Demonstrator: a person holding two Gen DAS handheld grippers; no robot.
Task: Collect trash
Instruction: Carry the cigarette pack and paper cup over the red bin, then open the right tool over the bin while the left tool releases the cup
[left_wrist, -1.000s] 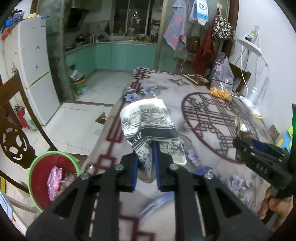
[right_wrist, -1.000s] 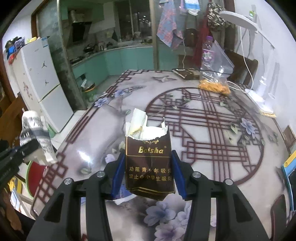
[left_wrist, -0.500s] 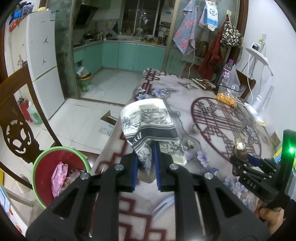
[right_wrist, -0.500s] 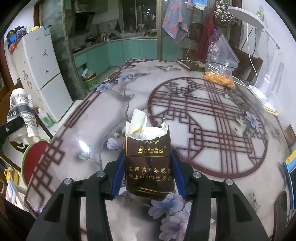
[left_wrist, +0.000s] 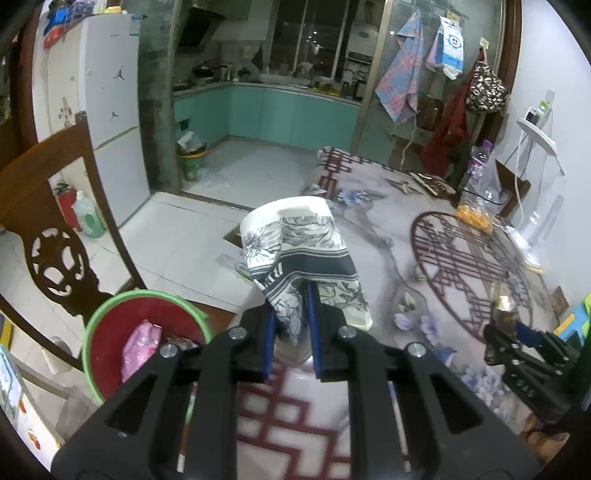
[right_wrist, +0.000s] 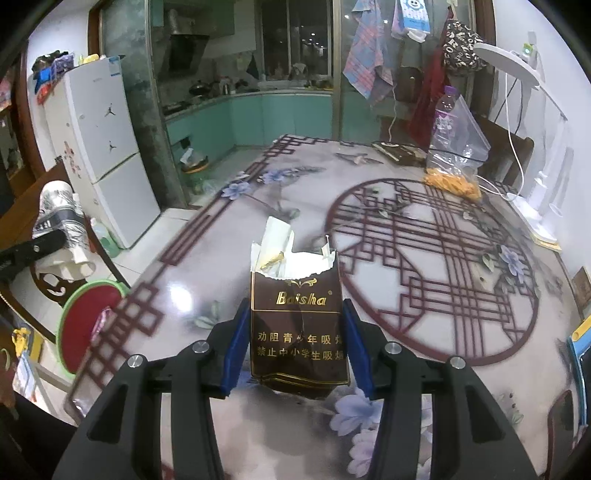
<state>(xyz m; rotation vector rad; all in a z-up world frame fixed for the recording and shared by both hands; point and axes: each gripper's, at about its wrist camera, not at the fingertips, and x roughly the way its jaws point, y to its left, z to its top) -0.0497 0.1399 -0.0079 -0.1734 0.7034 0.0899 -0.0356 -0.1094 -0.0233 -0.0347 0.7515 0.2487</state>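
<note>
My left gripper (left_wrist: 291, 314) is shut on a crumpled paper cup (left_wrist: 299, 251) with a grey flower print, held over the table's left edge. Below and to the left on the floor stands a red bin with a green rim (left_wrist: 110, 332) holding pink wrappers. My right gripper (right_wrist: 293, 332) is shut on a torn brown cigarette pack (right_wrist: 297, 325) marked Baisha, held above the patterned table (right_wrist: 424, 258). The right wrist view also shows the cup (right_wrist: 59, 214) and the bin (right_wrist: 85, 317) at the far left. The right gripper with its pack (left_wrist: 504, 314) appears at the right of the left wrist view.
A carved wooden chair (left_wrist: 55, 236) stands beside the bin. At the table's far side are a plastic bag of orange snacks (right_wrist: 454, 173), a bottle and a white desk lamp (right_wrist: 535, 140). A white fridge (right_wrist: 99, 147) stands at the left, with a kitchen beyond.
Both grippers drew back and to the left from the table middle, keeping their loads. The cup now hangs past the table edge, nearer the bin.
</note>
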